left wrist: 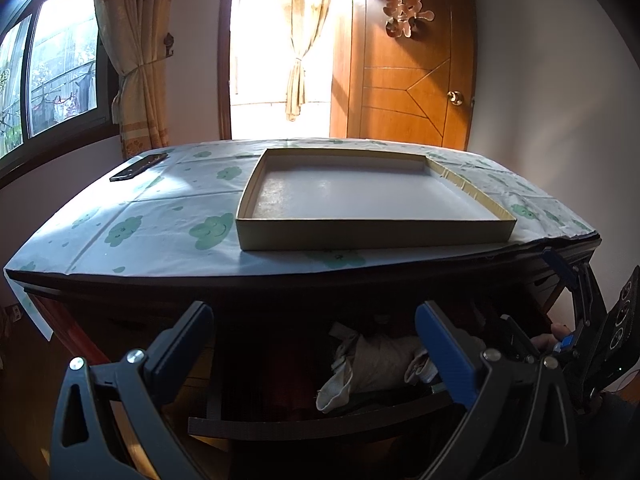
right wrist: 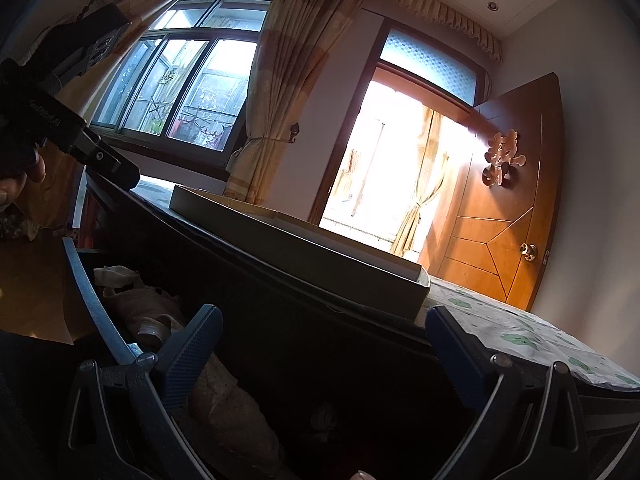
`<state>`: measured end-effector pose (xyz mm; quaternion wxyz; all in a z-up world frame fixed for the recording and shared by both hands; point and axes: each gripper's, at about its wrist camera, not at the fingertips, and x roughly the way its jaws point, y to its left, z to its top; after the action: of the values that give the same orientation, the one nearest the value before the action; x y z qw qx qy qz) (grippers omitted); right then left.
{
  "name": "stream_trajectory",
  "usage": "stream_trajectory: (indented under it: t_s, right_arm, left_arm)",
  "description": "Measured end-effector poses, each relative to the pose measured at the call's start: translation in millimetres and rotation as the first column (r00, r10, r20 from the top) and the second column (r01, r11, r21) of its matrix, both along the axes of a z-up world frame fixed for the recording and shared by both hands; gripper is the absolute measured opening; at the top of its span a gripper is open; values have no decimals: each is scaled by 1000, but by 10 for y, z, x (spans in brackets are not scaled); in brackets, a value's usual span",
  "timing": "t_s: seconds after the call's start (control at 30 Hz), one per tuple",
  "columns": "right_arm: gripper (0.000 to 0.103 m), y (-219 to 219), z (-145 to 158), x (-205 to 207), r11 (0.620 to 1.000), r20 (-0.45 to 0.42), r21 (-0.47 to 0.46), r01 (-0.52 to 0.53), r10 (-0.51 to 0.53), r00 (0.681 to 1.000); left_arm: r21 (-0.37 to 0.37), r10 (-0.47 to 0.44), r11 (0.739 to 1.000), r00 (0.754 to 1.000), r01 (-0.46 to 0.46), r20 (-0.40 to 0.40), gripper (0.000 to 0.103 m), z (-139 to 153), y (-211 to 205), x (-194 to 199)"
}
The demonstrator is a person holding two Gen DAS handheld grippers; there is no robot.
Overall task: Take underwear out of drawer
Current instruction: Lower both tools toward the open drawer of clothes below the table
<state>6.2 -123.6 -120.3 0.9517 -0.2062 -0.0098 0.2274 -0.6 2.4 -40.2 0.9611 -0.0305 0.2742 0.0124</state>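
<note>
Hovering level at the lower middle of its own view, the left gripper [left wrist: 314,344] points straight at the dark table [left wrist: 280,288], fingers spread wide with nothing between them. Behind that gap, in the lower centre, pale underwear [left wrist: 372,364] lies bunched in the open drawer [left wrist: 320,426] below the tabletop. At the right edge of the same view the right gripper [left wrist: 576,280] reaches toward the table's corner, part of a hand [left wrist: 550,340] showing behind it. Its own view is tilted, the tabletop slanting down to the right; there its fingers also stand wide apart and hold nothing. An empty shallow box [left wrist: 376,236] sits on the cloud-printed cloth [left wrist: 160,216], upper centre.
</note>
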Motion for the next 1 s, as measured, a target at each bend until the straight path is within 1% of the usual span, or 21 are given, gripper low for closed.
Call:
stream_trajectory:
  t_s: [0.27, 0.53, 1.0]
  right_arm:
    - [102, -57, 28, -109, 1000, -24, 9, 16, -15, 1000]
    - [103, -46, 33, -116, 999, -88, -15, 30, -31, 996]
    - [103, -82, 47, -198, 999, -152, -28, 47, -51, 987]
  left_arm:
    - [1, 0, 1000, 1000, 0, -9, 103, -22, 8, -16]
    - [-1, 6, 1000, 1000, -6, -20, 103, -60, 52, -48]
    - [-13, 9, 1000, 999, -9, -33, 103, -96, 124, -87]
